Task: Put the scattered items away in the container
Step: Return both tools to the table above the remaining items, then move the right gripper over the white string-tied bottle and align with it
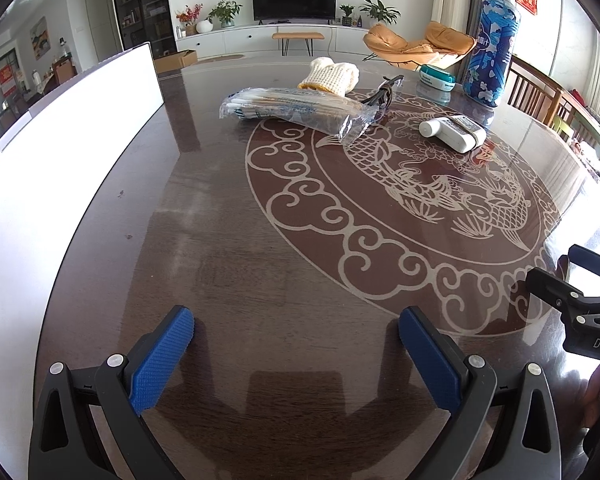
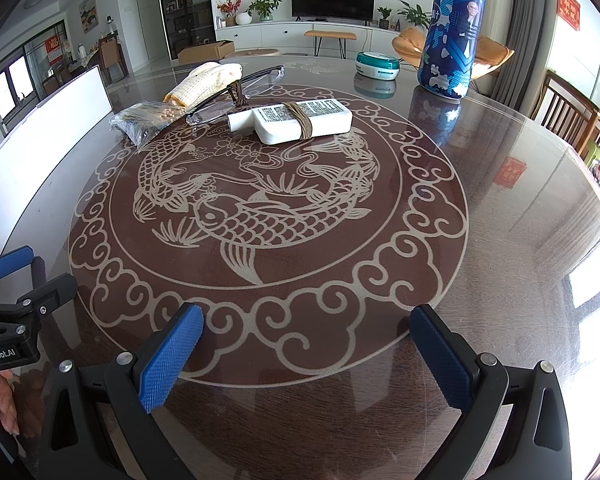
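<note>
A white container [image 1: 60, 160] stands at the table's left edge; its wall also shows in the right wrist view [image 2: 52, 120]. Far across the table lie a clear bag of cotton swabs [image 1: 292, 110] [image 2: 148, 118], a cream knitted glove [image 1: 332, 74] [image 2: 204, 80], glasses [image 1: 384, 94] [image 2: 240, 86] and a white bottle bound with cord [image 1: 452, 130] [image 2: 296, 118]. My left gripper [image 1: 296, 324] is open and empty, low over the near table. My right gripper [image 2: 306, 320] is open and empty, beside the left one.
A tall blue can [image 1: 492, 48] [image 2: 452, 36] and a teal-and-white round box [image 1: 436, 78] [image 2: 378, 65] stand at the far right. The round dark table [image 2: 520, 220] has a fish pattern. Wooden chairs [image 1: 540, 96] stand at the right.
</note>
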`<state>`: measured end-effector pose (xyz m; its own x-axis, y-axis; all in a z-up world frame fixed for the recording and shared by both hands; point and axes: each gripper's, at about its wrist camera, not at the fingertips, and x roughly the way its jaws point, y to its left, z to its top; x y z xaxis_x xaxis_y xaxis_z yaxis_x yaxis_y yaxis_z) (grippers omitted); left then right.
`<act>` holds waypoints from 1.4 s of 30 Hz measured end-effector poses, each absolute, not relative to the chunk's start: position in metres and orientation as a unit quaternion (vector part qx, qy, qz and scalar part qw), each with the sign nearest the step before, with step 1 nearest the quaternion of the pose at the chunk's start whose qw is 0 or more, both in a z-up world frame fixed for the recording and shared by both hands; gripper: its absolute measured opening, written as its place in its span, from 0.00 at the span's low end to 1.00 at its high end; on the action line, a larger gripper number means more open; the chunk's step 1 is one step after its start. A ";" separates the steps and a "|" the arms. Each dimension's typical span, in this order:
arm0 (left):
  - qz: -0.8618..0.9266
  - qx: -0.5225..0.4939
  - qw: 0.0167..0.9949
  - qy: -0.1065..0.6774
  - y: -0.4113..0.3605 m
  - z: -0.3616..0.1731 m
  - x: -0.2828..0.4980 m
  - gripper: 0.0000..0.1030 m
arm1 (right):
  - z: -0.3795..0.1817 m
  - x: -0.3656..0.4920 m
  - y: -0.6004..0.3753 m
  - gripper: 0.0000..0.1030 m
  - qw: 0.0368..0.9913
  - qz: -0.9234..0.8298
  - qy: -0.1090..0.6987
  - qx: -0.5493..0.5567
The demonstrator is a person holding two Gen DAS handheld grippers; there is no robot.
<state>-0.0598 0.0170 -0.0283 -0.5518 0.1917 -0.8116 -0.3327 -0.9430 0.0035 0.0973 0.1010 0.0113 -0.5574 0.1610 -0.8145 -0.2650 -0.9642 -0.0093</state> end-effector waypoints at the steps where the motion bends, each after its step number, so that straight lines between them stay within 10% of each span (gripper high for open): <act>1: 0.878 -0.449 0.146 0.076 0.014 -0.028 -0.060 1.00 | 0.011 0.097 0.101 1.00 0.121 0.881 0.058 -0.454; 20: 0.879 -0.449 0.144 0.076 0.015 -0.029 -0.060 1.00 | 0.027 -0.047 0.190 1.00 0.169 0.872 0.257 -0.380; 28: 0.879 -0.449 0.144 0.076 0.015 -0.030 -0.060 1.00 | 0.010 -0.104 0.139 1.00 0.164 0.866 0.077 -0.466; 42: 0.879 -0.449 0.144 0.076 0.016 -0.032 -0.060 1.00 | 0.012 -0.058 0.140 1.00 0.168 0.871 0.084 -0.453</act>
<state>-0.0600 0.0158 -0.0315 -0.5552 0.1849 -0.8109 -0.3208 -0.9471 0.0037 -0.0583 0.1404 0.0116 -0.5325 0.2168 -0.8182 -0.3684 -0.9296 -0.0066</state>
